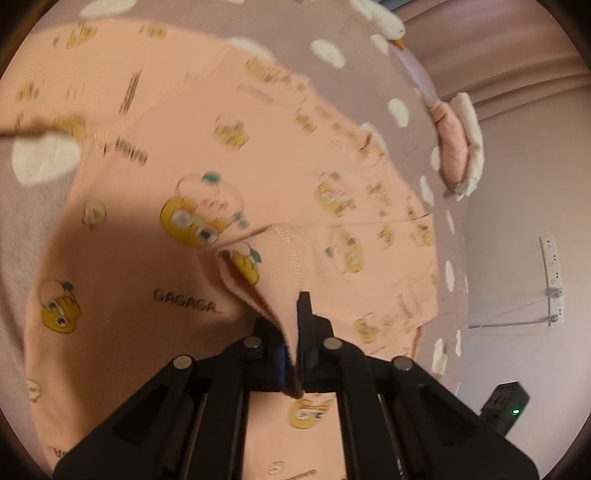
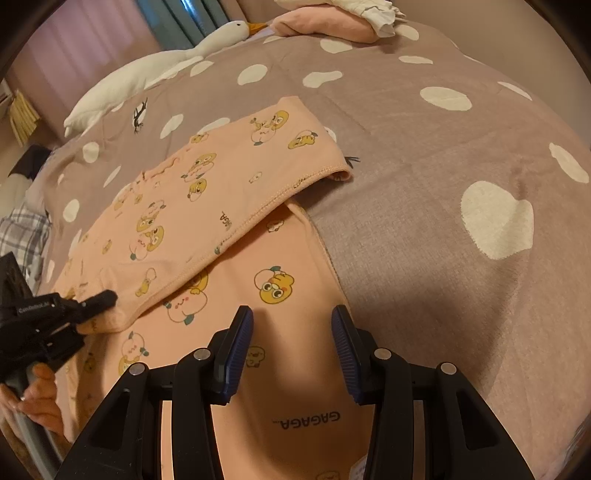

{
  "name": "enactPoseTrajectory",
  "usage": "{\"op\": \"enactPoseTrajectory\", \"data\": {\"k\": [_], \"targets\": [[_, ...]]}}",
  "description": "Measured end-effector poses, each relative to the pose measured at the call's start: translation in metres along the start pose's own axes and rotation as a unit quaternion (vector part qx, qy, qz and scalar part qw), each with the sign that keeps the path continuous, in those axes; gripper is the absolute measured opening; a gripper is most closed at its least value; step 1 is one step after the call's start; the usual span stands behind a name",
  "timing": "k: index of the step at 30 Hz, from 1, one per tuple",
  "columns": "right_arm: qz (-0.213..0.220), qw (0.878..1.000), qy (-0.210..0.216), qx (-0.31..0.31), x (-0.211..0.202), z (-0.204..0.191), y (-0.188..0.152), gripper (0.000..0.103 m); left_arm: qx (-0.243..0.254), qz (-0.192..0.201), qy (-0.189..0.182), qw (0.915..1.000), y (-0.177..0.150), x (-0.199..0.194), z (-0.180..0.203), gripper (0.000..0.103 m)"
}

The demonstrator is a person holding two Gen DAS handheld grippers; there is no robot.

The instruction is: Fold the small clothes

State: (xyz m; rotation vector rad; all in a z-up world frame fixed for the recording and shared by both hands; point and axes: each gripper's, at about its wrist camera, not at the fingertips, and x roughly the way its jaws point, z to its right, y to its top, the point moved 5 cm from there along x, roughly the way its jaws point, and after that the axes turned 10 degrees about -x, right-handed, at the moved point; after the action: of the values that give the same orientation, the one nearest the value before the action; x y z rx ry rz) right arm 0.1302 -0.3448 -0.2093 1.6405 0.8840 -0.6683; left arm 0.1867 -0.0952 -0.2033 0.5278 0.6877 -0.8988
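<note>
A pink garment (image 2: 229, 192) printed with yellow ducks lies on the bedspread (image 2: 424, 192), one part folded over another. My left gripper (image 1: 292, 325) is shut on a raised, stitched edge of this pink garment (image 1: 280, 155), and the cloth hangs pinched between the black fingers. In the right wrist view the left gripper (image 2: 103, 298) grips the folded layer's near corner at the left, held by a hand (image 2: 40, 391). My right gripper (image 2: 291, 350) stands open just above the lower layer, blue pads (image 2: 238, 350) apart with nothing gripped between them.
The bedspread is mauve with white spots. A white goose plush (image 2: 166, 62) lies at the far left, and a pile of pink and white clothes (image 2: 325, 24) at the far edge. A wall power strip (image 1: 552, 280) and a black device (image 1: 506, 404) sit beyond the bed.
</note>
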Motion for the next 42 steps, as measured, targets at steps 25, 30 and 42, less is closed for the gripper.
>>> {"op": "enactPoseTrajectory", "data": {"k": [25, 30, 42], "targets": [[0.007, 0.999, 0.036, -0.003, 0.012, -0.003, 0.064, 0.034, 0.087, 0.109, 0.037, 0.9896, 0.072, -0.1, 0.033, 0.003], [-0.019, 0.999, 0.032, -0.005, 0.04, -0.013, 0.079, 0.034, 0.101, 0.109, 0.066, 0.9867, 0.074, -0.097, 0.024, 0.003], [-0.039, 0.999, -0.001, -0.035, 0.054, -0.02, 0.077, 0.034, 0.134, 0.103, 0.148, 0.9746, 0.079, -0.079, -0.017, 0.003]]}}
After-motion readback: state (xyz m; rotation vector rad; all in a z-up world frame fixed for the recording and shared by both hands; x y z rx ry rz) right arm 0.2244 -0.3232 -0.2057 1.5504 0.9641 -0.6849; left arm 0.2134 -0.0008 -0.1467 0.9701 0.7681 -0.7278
